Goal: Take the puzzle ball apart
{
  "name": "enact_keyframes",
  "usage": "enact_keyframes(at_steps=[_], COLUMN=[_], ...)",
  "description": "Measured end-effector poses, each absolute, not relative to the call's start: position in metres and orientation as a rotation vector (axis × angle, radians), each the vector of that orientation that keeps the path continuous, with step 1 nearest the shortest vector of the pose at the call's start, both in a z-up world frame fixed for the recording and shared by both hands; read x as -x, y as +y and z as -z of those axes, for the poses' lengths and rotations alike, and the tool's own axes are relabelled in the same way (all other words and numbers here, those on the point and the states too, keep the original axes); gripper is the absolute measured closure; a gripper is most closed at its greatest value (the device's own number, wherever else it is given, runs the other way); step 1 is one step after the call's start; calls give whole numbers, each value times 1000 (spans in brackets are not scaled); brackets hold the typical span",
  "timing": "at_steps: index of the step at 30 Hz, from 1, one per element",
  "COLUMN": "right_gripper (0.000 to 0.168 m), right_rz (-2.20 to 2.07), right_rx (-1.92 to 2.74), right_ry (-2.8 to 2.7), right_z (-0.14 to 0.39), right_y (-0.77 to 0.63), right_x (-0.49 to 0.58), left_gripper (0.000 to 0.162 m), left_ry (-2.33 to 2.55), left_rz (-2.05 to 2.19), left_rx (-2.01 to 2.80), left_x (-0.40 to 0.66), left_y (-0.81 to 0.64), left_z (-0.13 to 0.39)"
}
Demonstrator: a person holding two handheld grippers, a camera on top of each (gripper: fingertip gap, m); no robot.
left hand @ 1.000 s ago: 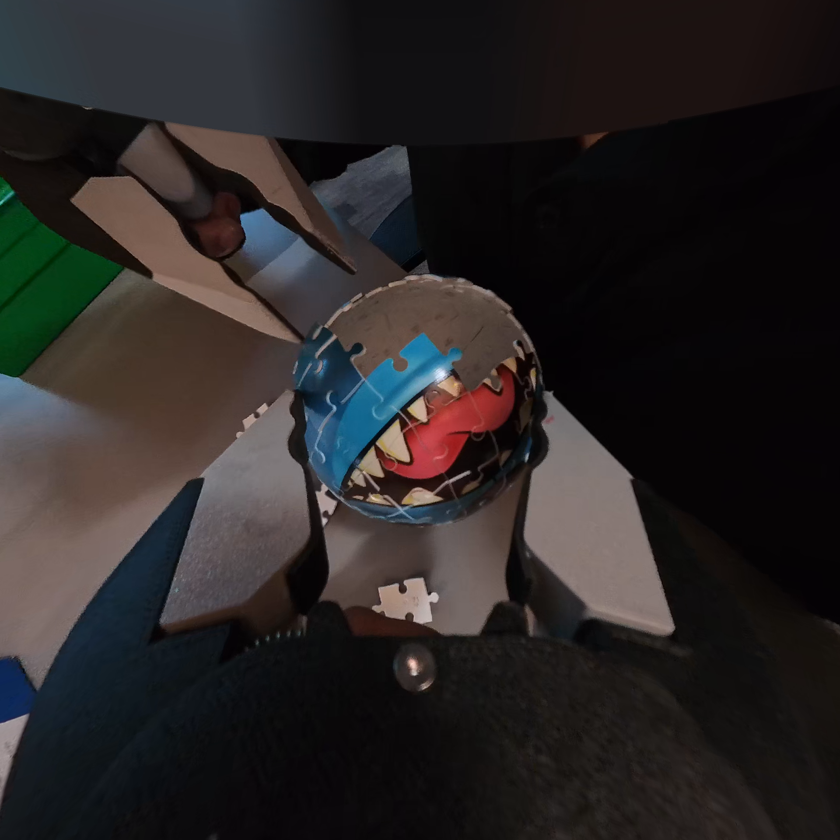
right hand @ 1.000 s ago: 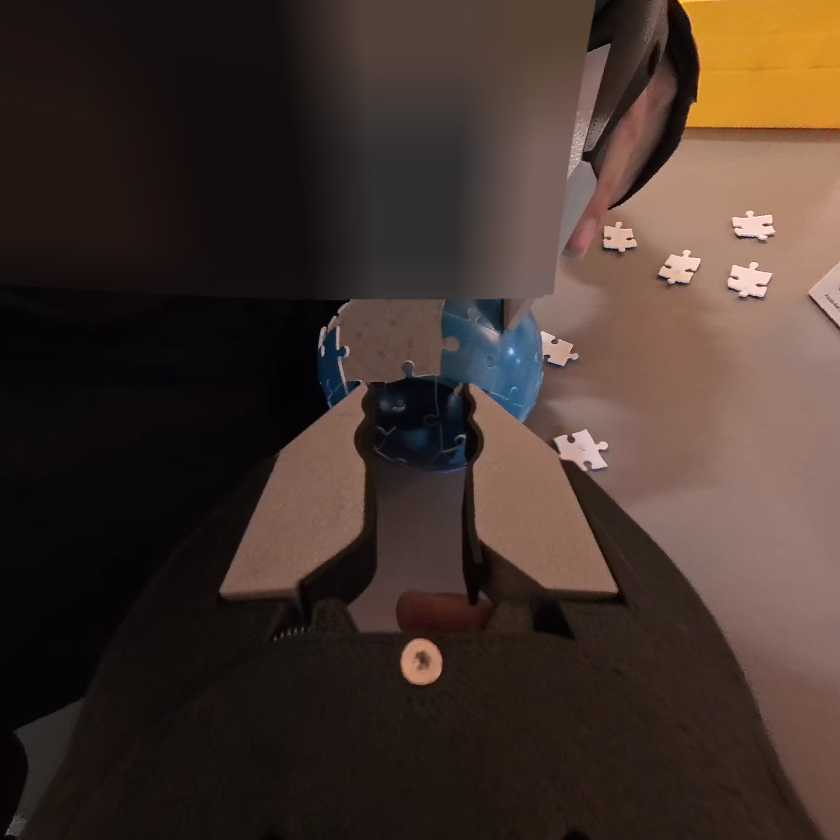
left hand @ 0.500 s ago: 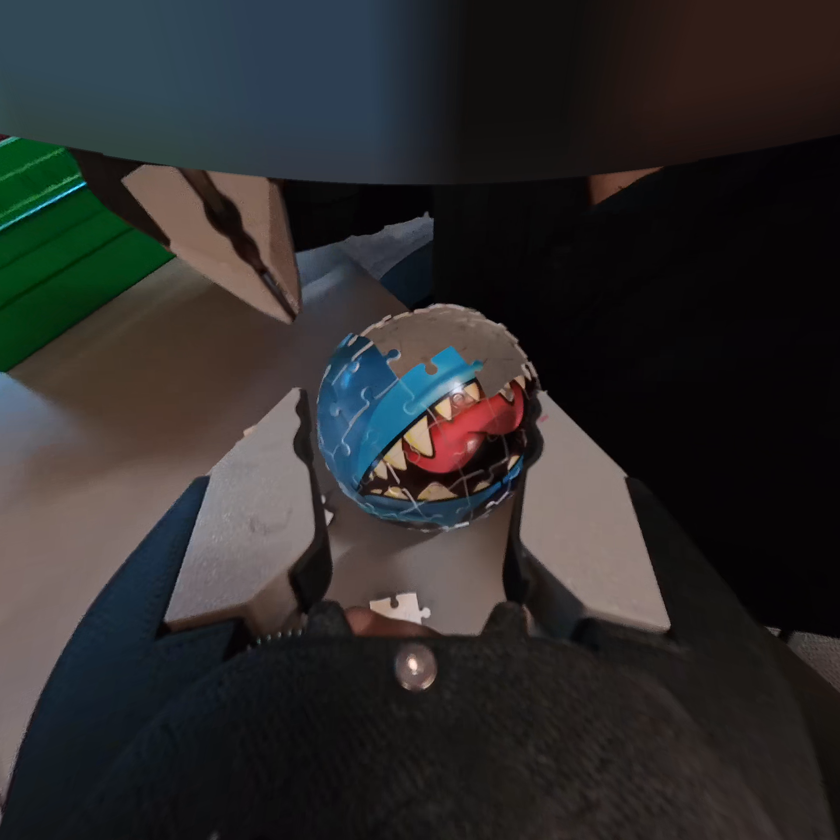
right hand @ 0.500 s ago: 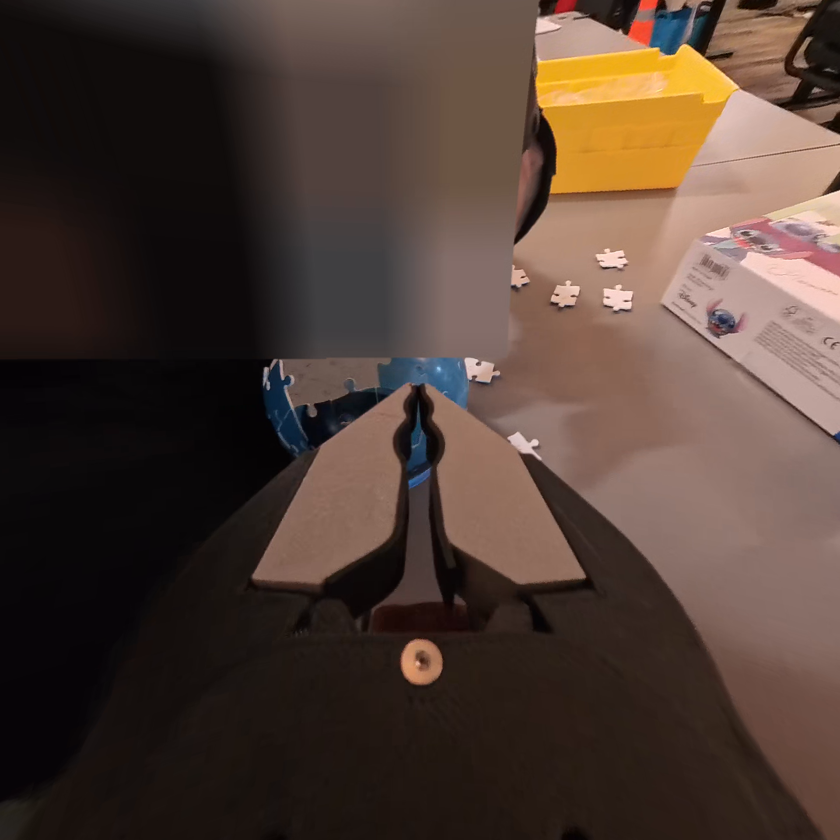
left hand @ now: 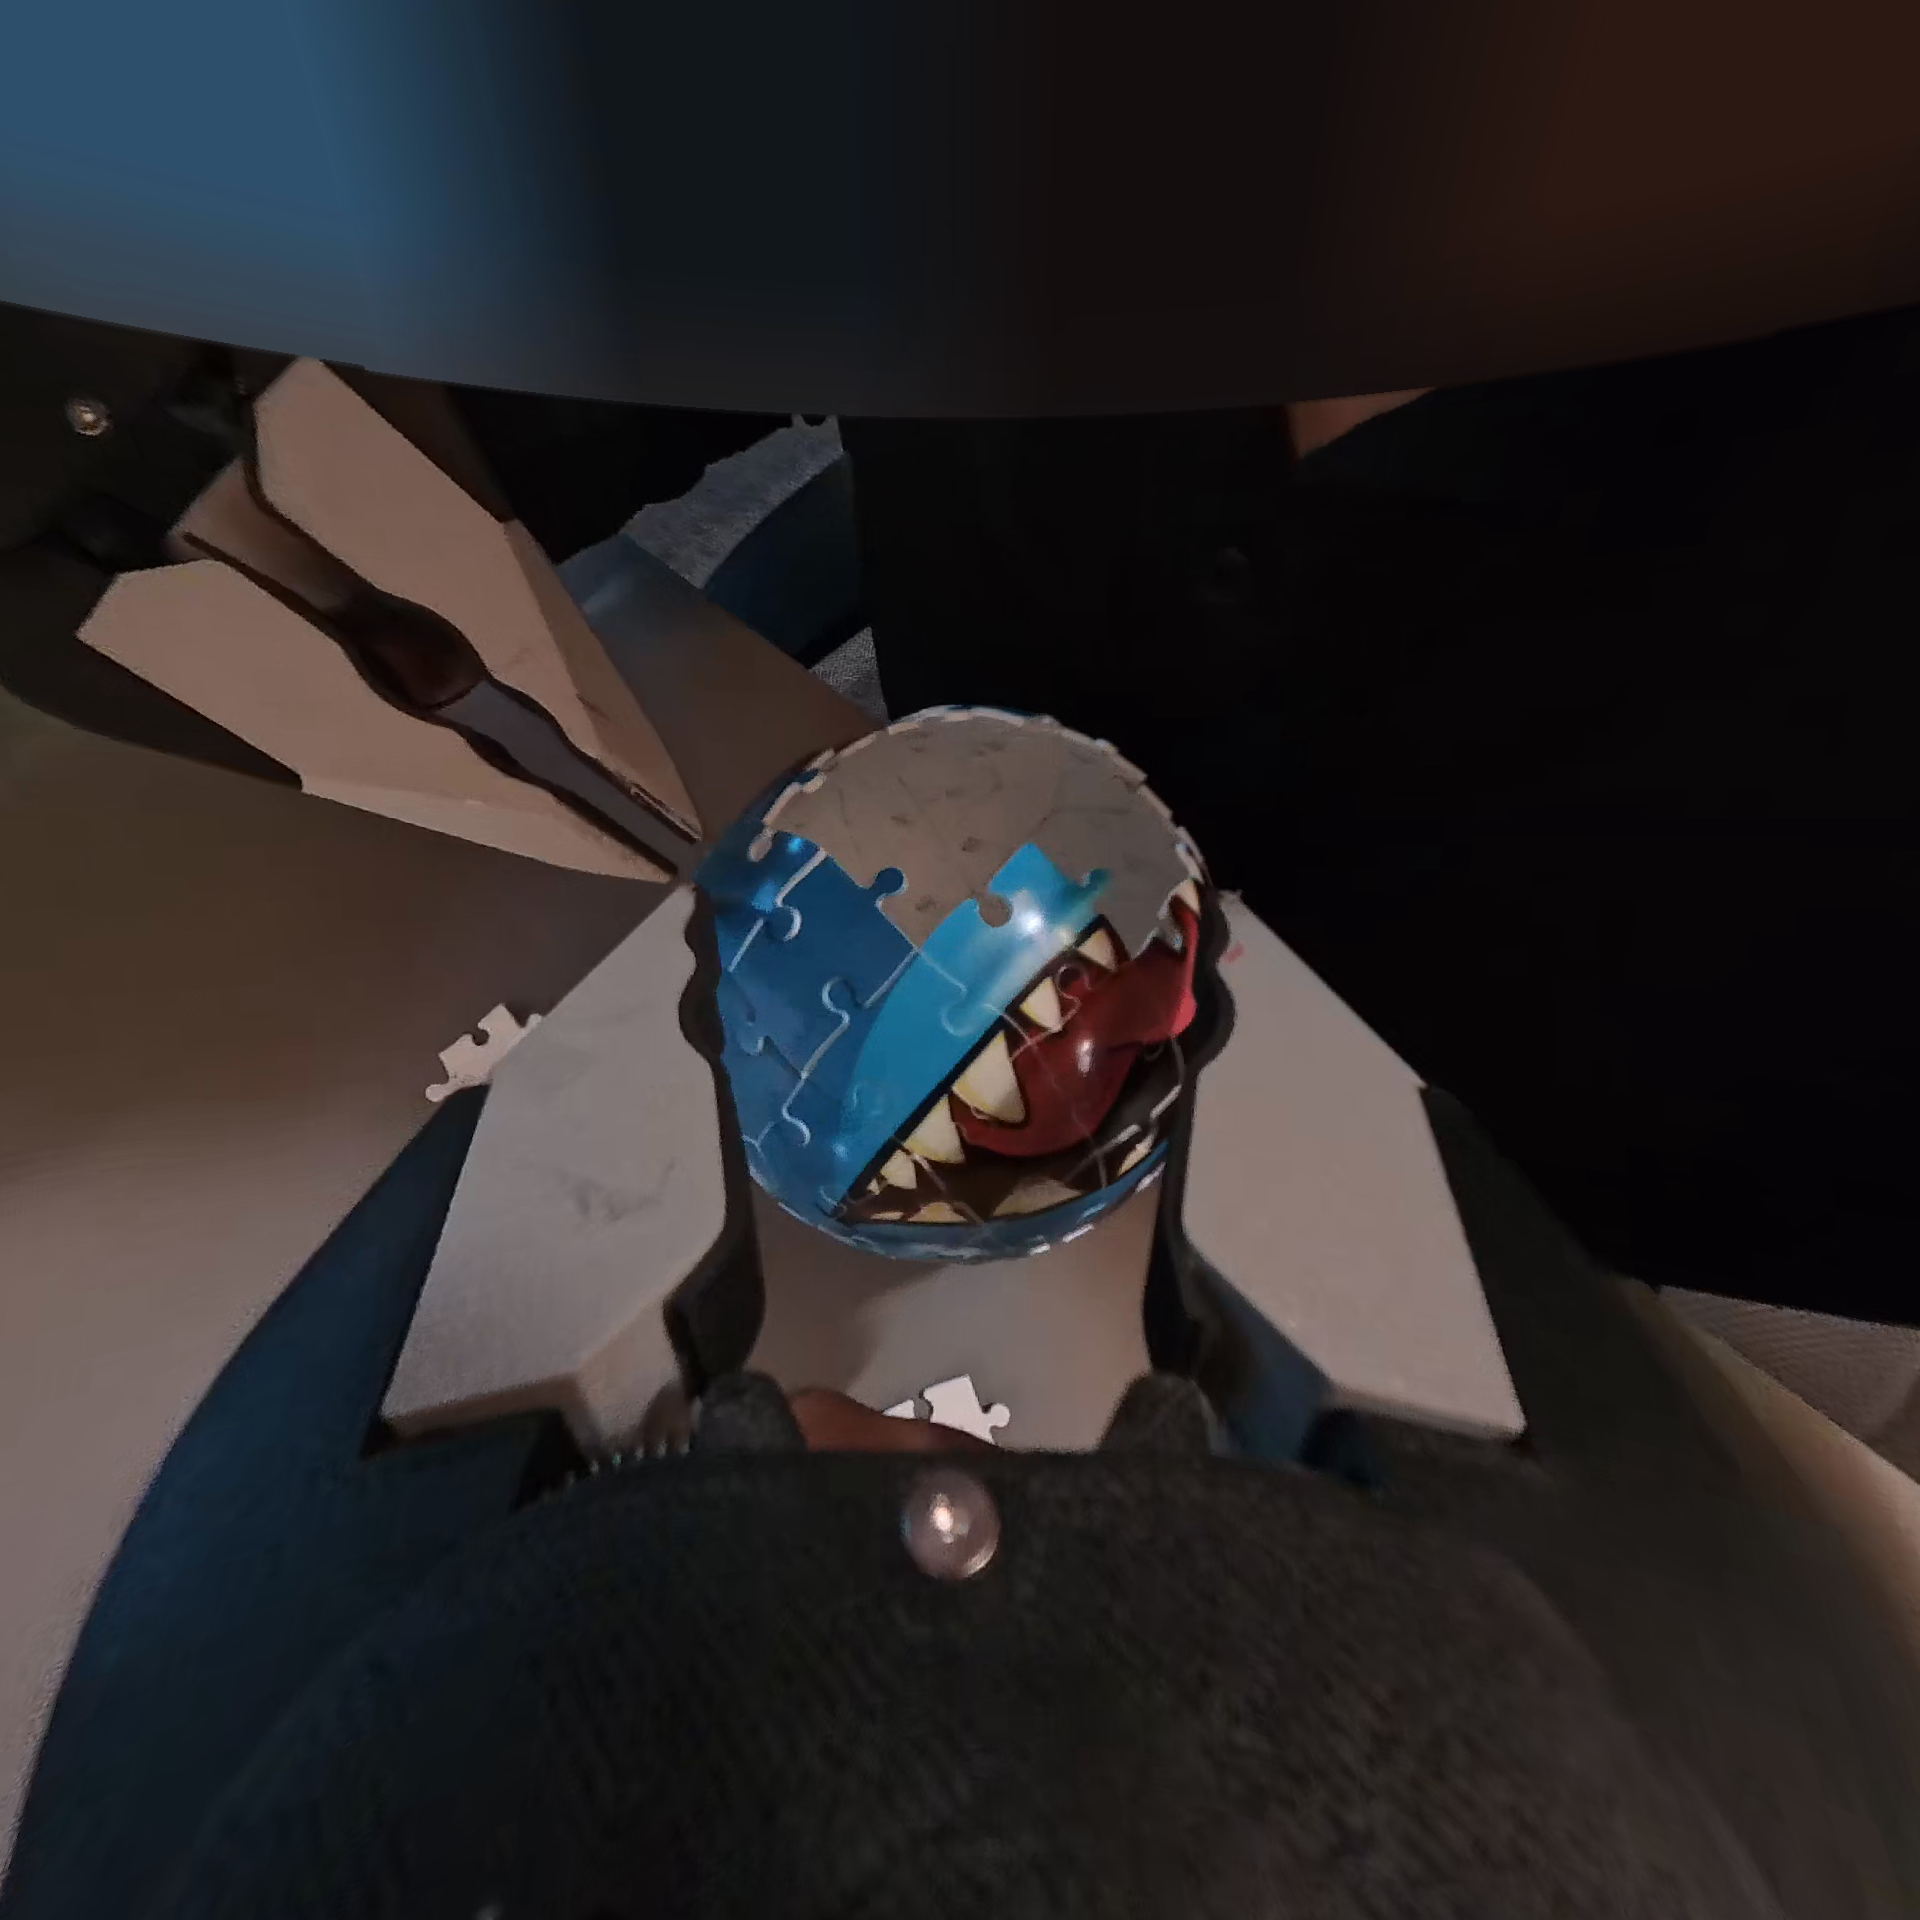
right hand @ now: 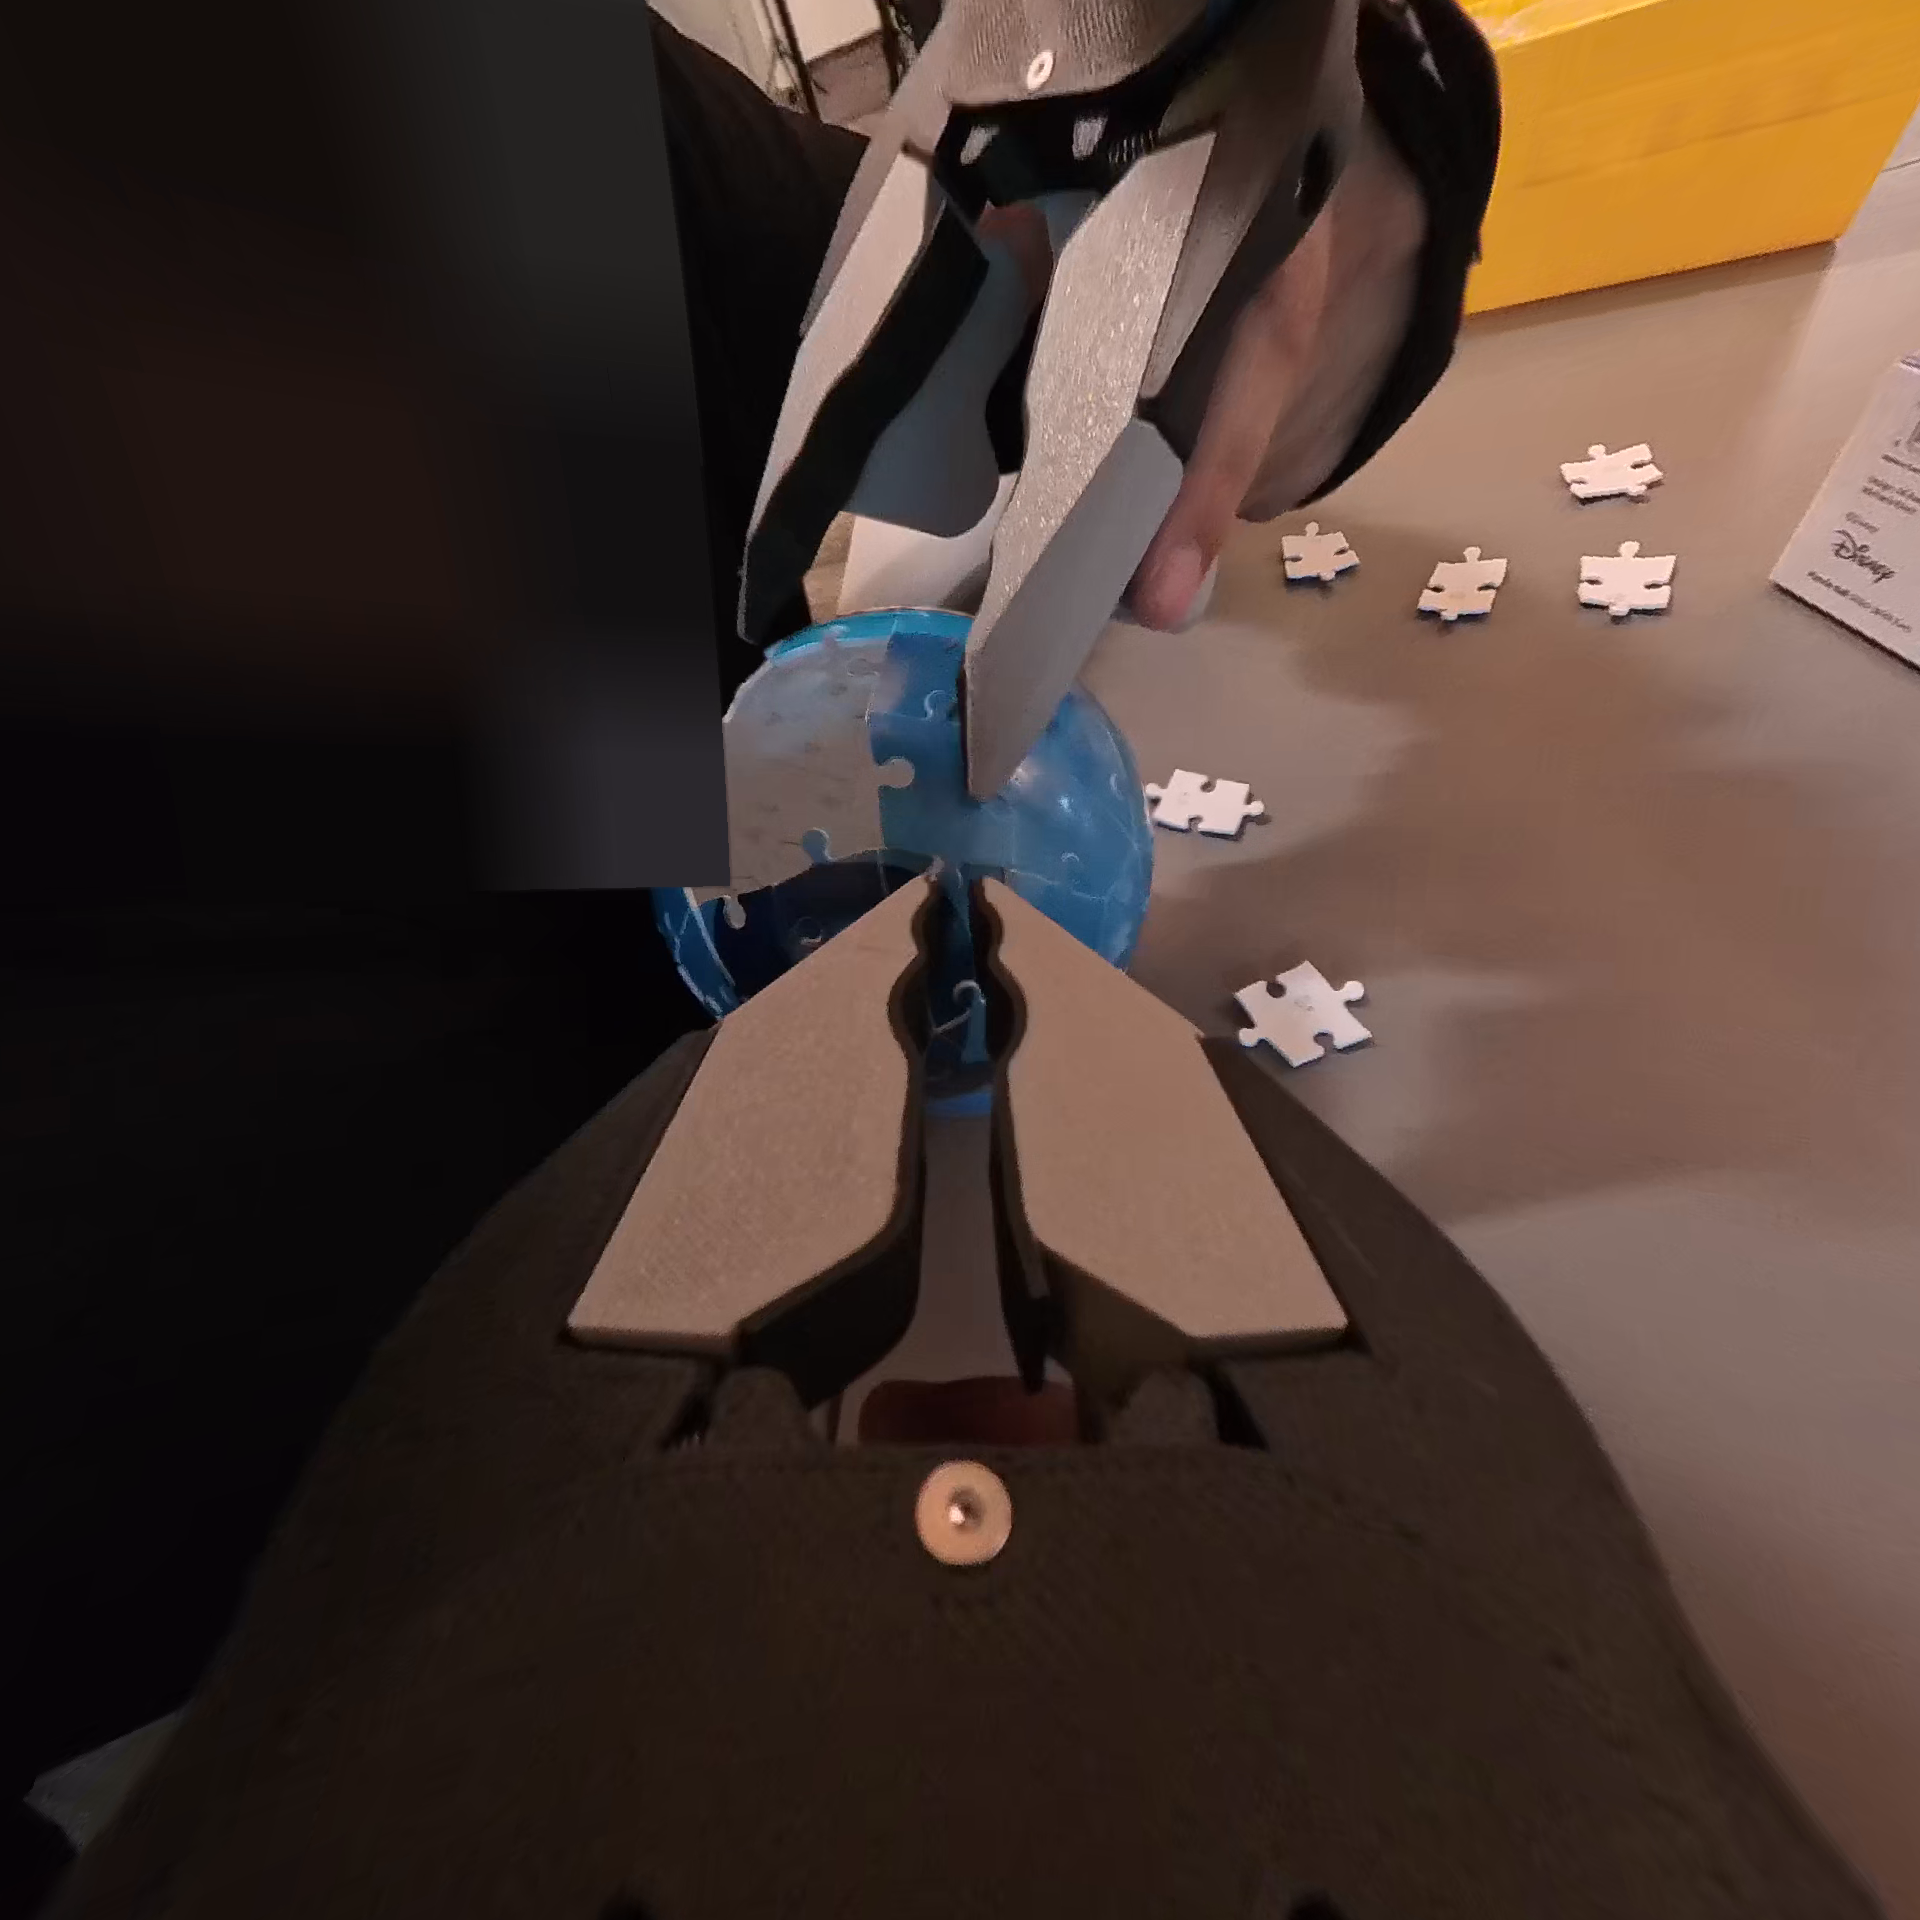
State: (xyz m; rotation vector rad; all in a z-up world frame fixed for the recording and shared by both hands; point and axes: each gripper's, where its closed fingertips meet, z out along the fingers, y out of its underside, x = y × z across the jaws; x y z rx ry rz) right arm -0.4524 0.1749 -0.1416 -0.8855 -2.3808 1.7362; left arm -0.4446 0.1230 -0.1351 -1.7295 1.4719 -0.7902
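Note:
The puzzle ball (left hand: 831, 1029) is a blue shell with a toothed red mouth and an open top that shows its grey inside. My left gripper (left hand: 956, 914) is shut on it, one finger on each side, and holds it just above the table. In the right wrist view the ball (right hand: 1049, 831) sits under the left gripper (right hand: 862, 707), which comes down from above. My right gripper (right hand: 951, 878) is shut, with its tips at the rim of the ball's opening. It shows at the upper left of the left wrist view (left hand: 675, 857), touching the ball's left rim. I cannot see a piece between its tips.
Several loose white puzzle pieces (right hand: 1205, 802) lie on the grey table (right hand: 1558, 935) to the right of the ball; two more (left hand: 478, 1049) show beneath my left gripper. A yellow bin (right hand: 1662, 135) stands at the back right and a white box (right hand: 1860, 520) at the right edge. A person in dark clothing (left hand: 1455, 831) is close behind.
My right gripper was open at the ball's rim, then shut and drew back. Now it is shut with its tips against the rim again. The left gripper has turned the ball slightly.

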Motion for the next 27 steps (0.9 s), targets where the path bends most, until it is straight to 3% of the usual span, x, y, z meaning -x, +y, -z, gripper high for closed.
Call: enact_keyframes(at_steps=[27], right_gripper=[167], right_rz=[-1813], right_rx=[819], right_ry=[-2497], right_z=[140], right_y=[164], right_x=[451], left_gripper=[59], left_ry=[1393], left_rz=[830], left_rx=[1690], left_x=[459], left_y=[120], left_z=[145])
